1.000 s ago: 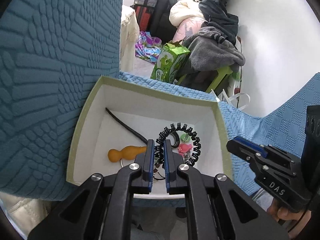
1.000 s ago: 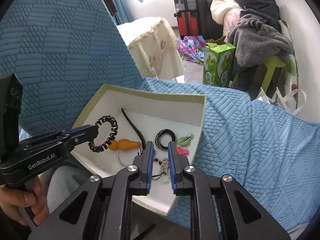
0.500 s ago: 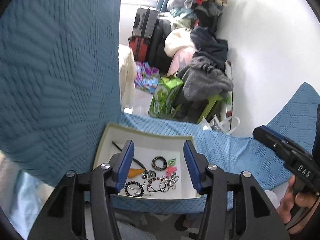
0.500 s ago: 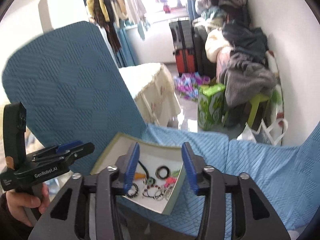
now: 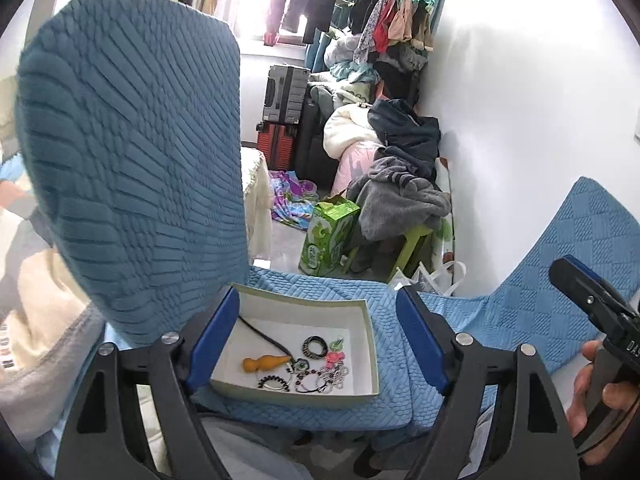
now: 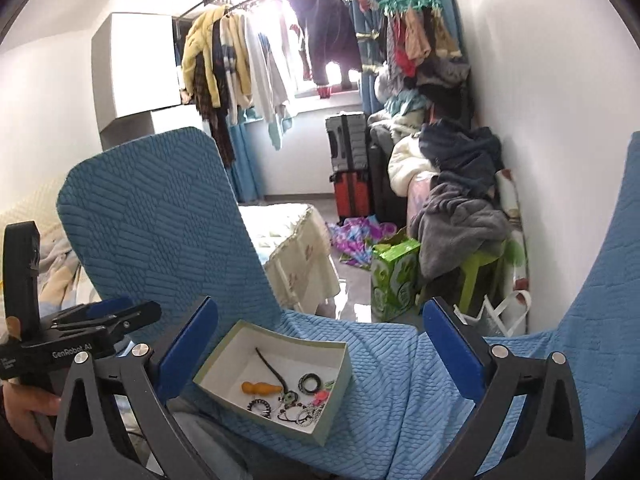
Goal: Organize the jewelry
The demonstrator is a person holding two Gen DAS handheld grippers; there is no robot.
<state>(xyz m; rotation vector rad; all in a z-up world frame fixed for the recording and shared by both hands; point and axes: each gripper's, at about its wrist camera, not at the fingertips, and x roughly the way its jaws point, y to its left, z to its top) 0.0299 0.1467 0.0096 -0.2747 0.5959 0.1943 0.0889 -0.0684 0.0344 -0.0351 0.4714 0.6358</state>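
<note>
Item: box, pale green outside and white inside, is being carried on a blue quilted cover between two covered seat backs.

Contents: an orange pendant on a black cord; a black ring; a pink clip; beaded bracelets and a chain, all being kept loose along the near wall, several touching or overlapping.

Left tongs: jaws have just been opening and are being held wide, nothing between them, well above the box.

Right tongs: jaws have just been opening and are likewise being held wide and empty, raised clear of the box.

Step in hand, as judged: the last pieces are being released and both tools are being drawn away; little seems to be left.

Handling notes: the lift is best being made straight up, so that no chain or cord is being snagged on a pad. The box is being left close to the cover's front edge; it should not be nudged outward. Tangled pieces are better being picked singly.
</note>
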